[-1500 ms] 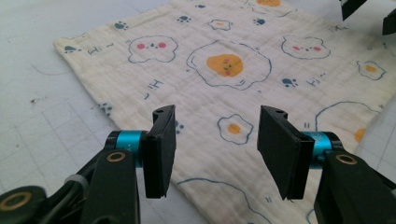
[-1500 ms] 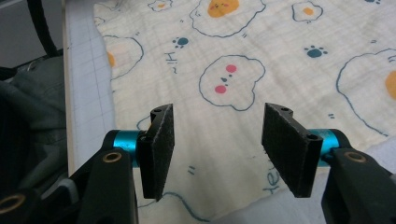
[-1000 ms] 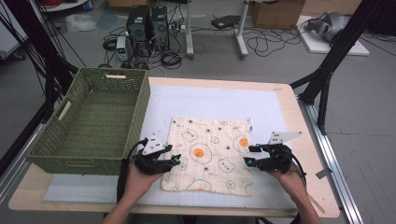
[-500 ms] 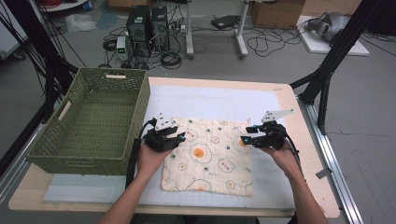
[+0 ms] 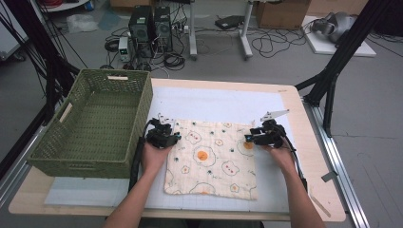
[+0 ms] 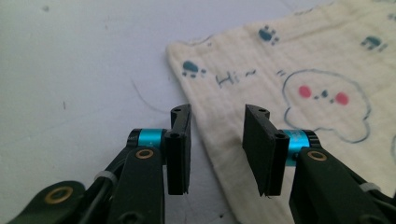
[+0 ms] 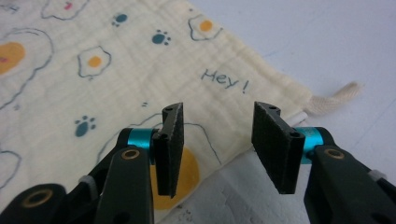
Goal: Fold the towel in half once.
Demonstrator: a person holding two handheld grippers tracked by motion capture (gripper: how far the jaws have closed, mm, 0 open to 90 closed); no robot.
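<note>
Lying flat: cloth (image 5: 211, 159), middle of frame
Left gripper (image 5: 163, 137): jaws apart, over cloth's left edge
Right gripper (image 5: 263, 136): jaws apart, over right edge

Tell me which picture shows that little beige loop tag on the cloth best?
The right gripper view: the loop tag sticks out from the cloth's edge, close and sharp, beyond the open right gripper. In the high view that spot is too small to make out. The left gripper view looks at another corner.

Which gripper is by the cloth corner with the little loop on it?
The right gripper. A small cream loop pokes out of the cloth corner beside it; the corner by the left gripper has none.
</note>
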